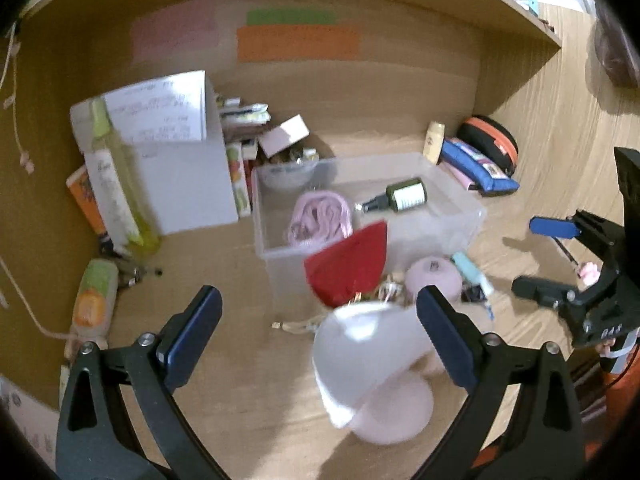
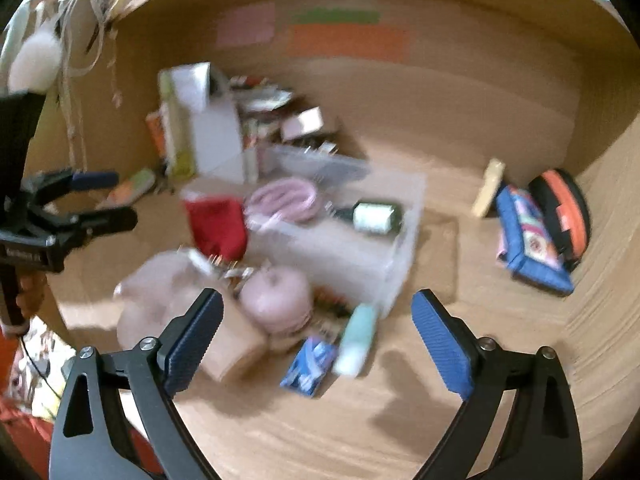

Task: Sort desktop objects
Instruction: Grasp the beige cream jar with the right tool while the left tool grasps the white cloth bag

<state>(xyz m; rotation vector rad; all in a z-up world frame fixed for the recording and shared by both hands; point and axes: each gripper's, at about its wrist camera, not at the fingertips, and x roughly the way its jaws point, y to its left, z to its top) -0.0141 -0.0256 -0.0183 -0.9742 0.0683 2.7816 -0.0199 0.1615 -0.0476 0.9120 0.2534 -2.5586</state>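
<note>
A clear plastic bin (image 1: 460, 224) (image 2: 396, 256) stands mid-desk and holds a pink coiled cable (image 1: 320, 216) (image 2: 284, 200) and a dark green spray bottle (image 1: 404, 196) (image 2: 372, 216). In front of it lie a red pouch (image 1: 348, 268) (image 2: 218, 226), a pink round case (image 1: 434, 278) (image 2: 276, 296), a mint tube (image 1: 472, 272) (image 2: 358, 340) and a blue packet (image 2: 310, 366). A white desk fan (image 1: 372, 368) (image 2: 160, 304) stands nearest. My left gripper (image 1: 320, 340) is open just above the fan. My right gripper (image 2: 316, 340) is open above the tube and packet.
A white file box (image 1: 180, 176) with papers, a tall yellow-green bottle (image 1: 120, 188) and small boxes crowd the back left. A blue pouch (image 1: 480, 172) (image 2: 532, 240), a black and orange case (image 1: 490, 144) (image 2: 560, 208) and a cream bottle (image 1: 434, 142) sit back right. Shelf overhead.
</note>
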